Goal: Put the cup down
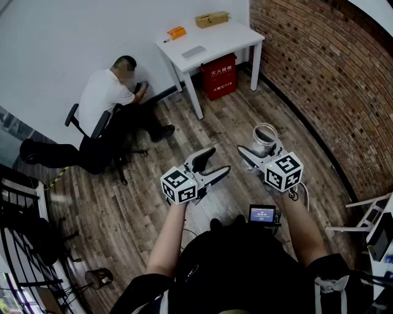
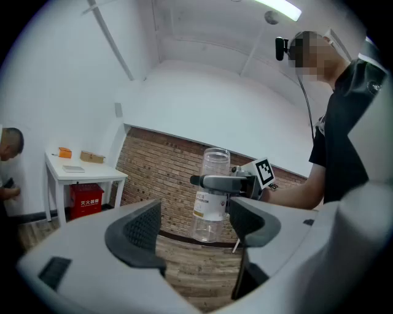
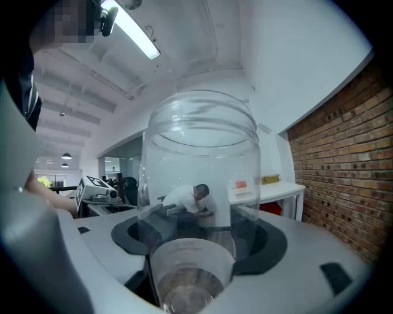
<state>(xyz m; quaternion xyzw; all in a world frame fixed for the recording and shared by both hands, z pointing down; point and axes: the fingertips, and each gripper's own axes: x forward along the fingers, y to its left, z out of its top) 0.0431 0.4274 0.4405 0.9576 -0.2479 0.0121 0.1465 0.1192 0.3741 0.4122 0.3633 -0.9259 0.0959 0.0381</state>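
Note:
A clear plastic cup (image 1: 264, 138) with a white label is held upright in the air over the wooden floor. My right gripper (image 1: 258, 150) is shut on it. In the right gripper view the cup (image 3: 199, 184) fills the middle, with the dark pads pressing on its two sides and my right gripper (image 3: 199, 236) around it. My left gripper (image 1: 218, 160) hangs beside it to the left, open and empty. In the left gripper view the open left gripper (image 2: 193, 230) looks toward the cup (image 2: 212, 196), which the right gripper (image 2: 227, 182) clasps at mid-height.
A white table (image 1: 209, 40) stands against the far wall with a cardboard box (image 1: 212, 19) on it and a red box (image 1: 219, 75) under it. A person (image 1: 107, 101) sits on an office chair at the left. A brick wall (image 1: 319, 73) runs along the right.

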